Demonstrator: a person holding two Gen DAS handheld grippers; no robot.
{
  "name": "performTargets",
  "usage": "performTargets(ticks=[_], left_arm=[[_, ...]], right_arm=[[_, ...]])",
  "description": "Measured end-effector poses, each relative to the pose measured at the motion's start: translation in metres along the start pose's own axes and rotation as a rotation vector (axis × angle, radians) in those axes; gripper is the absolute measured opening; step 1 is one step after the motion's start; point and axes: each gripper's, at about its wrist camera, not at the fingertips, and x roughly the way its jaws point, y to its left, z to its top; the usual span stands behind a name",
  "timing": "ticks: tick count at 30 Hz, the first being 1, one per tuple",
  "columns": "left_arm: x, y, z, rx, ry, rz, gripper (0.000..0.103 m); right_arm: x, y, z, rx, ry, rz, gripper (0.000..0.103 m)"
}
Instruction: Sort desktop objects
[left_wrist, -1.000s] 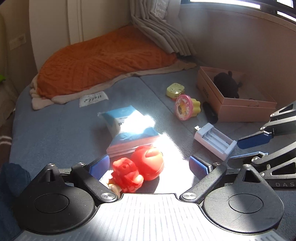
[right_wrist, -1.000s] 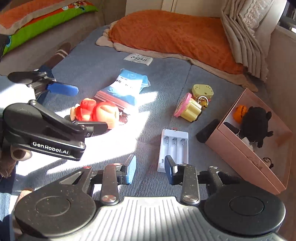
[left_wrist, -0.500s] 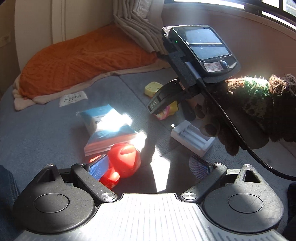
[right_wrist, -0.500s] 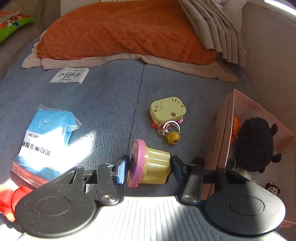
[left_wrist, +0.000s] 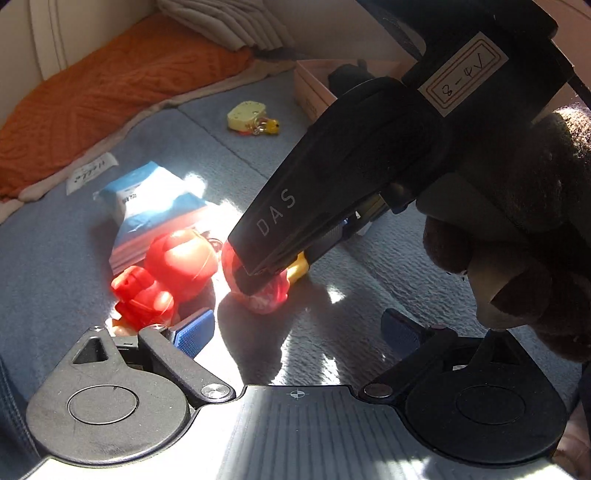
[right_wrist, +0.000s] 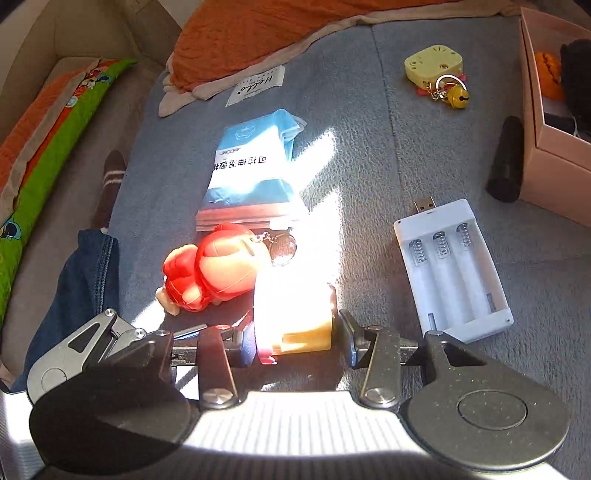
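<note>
Grey-blue bedding (right_wrist: 369, 155) fills both views, with an orange blanket (right_wrist: 280, 26) bunched along the top and a hard patch of sunlight across the middle. At the lower centre of the right wrist view, the right tool (right_wrist: 297, 341) is closed on the pink-and-yellow cupcake toy (right_wrist: 295, 314), one finger on each side of it. It holds the toy low, just beside the red figure toy (right_wrist: 210, 273). My guess is that the red toys are being gathered in one spot, though the pink box (right_wrist: 546, 122) at the right edge already holds a dark plush and something orange, so the grouping rule is not certain.

The left tool (left_wrist: 295, 332) is spread wide and holds nothing, its fingers hanging above the sunlit bedding at the bottom of the left wrist view, likely waiting its turn at the red figure.

Glare bleaches most of the cupcake toy, so I cannot tell whether it rests on the bedding or hangs just above. In the left wrist view the right tool's black body hides most of the toy. The white battery holder (right_wrist: 454, 266) lies apart at right, as do the yellow keychain charm (right_wrist: 434, 64), the blue packet (right_wrist: 251, 162) and a black cylinder (right_wrist: 506, 158) beside the box. The box's interior is cut off by the frame edge.
</note>
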Motion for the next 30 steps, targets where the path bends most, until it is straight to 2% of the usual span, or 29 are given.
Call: performTargets(ticks=[2,6,10,13,17,24,27,30], left_arm=[[0.004,0.003,0.0,-0.01,0.011,0.014,0.1],[0.007,0.005,0.002,-0.02,0.013,0.03,0.1],[0.007,0.002,0.003,-0.016,0.006,0.03,0.1],[0.01,0.001,0.003,-0.018,0.011,0.042,0.1],[0.013,0.002,0.003,-0.028,0.019,0.055,0.1],[0.017,0.002,0.003,-0.025,0.03,0.061,0.1],[0.019,-0.002,0.002,-0.008,0.035,0.05,0.1],[0.022,-0.005,-0.001,0.007,0.051,0.051,0.1]], right_arm=[[-0.009,-0.002,-0.003,-0.001,-0.021,-0.021,0.044],[-0.037,-0.005,-0.008,-0.085,-0.09,-0.119,0.049],[-0.059,-0.004,-0.018,-0.209,-0.17,-0.295,0.057],[-0.068,-0.012,-0.018,-0.211,-0.2,-0.338,0.057],[-0.068,-0.018,-0.011,-0.199,-0.216,-0.326,0.057],[-0.067,0.008,-0.026,-0.341,-0.212,-0.266,0.058],[-0.055,0.025,-0.028,-0.414,-0.214,-0.297,0.064],[-0.039,0.033,-0.023,-0.434,-0.196,-0.277,0.07]])
